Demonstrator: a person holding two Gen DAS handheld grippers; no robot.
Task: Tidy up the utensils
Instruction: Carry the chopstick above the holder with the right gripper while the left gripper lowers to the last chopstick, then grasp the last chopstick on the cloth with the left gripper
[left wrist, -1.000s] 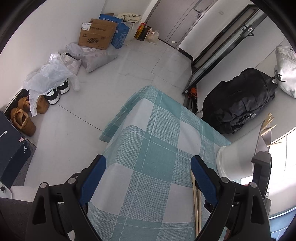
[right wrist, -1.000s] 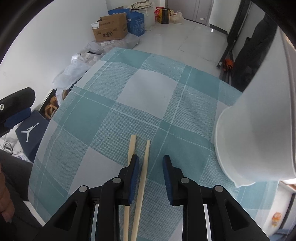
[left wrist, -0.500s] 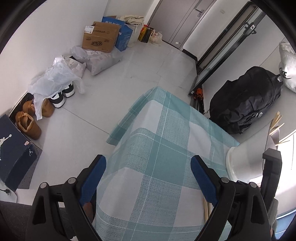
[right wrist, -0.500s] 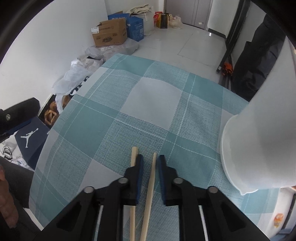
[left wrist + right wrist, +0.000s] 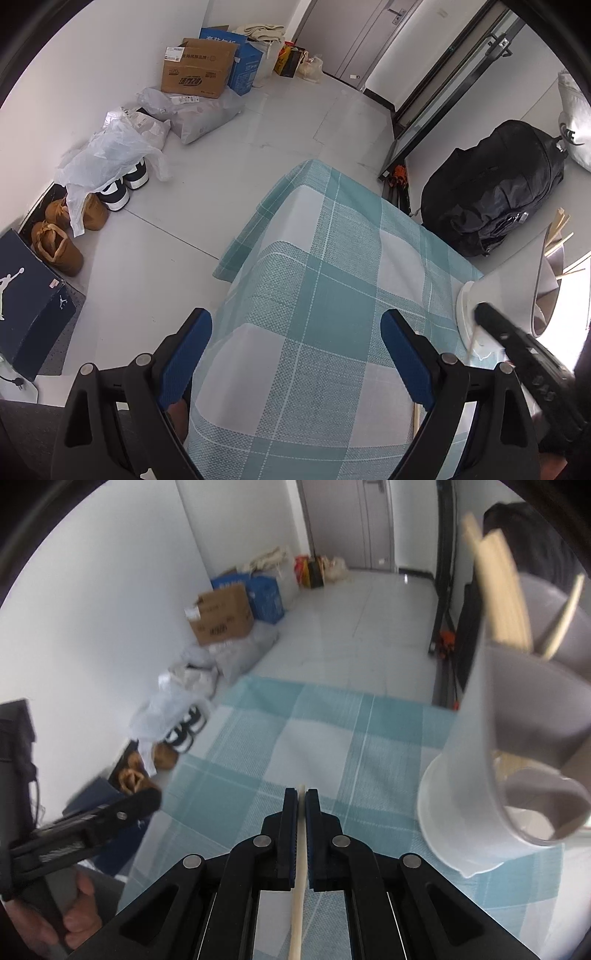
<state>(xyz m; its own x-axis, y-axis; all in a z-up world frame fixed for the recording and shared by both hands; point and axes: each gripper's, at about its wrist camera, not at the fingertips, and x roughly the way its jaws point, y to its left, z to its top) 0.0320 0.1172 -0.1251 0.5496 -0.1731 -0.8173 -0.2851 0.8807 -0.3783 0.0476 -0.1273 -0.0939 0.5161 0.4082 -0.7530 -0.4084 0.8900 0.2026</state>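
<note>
My right gripper [image 5: 303,802] is shut on one pale wooden chopstick [image 5: 298,904], held lifted above the teal checked tablecloth [image 5: 332,738]. The stick runs back between the blue pads [image 5: 292,834]. To its right stands a white utensil holder [image 5: 465,775] with several chopsticks [image 5: 498,590] upright in it. In the left wrist view the holder [image 5: 498,291] sits at the table's right edge, and the right gripper [image 5: 476,334] shows there with the stick's tip. My left gripper [image 5: 295,354] hangs open over the cloth [image 5: 325,295] with nothing between its fingers. A short piece of a second chopstick [image 5: 414,417] lies on the cloth.
The table ends to the left and at the far side, with floor below. On the floor are cardboard boxes [image 5: 199,70], plastic bags [image 5: 110,155], shoes [image 5: 59,243], a dark shoebox [image 5: 29,306] and a black backpack [image 5: 491,192]. A hand [image 5: 74,923] holds the left gripper.
The right gripper's jaws closed on one of the two chopsticks and rose off the cloth, tilting upward. The other chopstick stayed on the table. The left gripper stayed open and barely moved.
</note>
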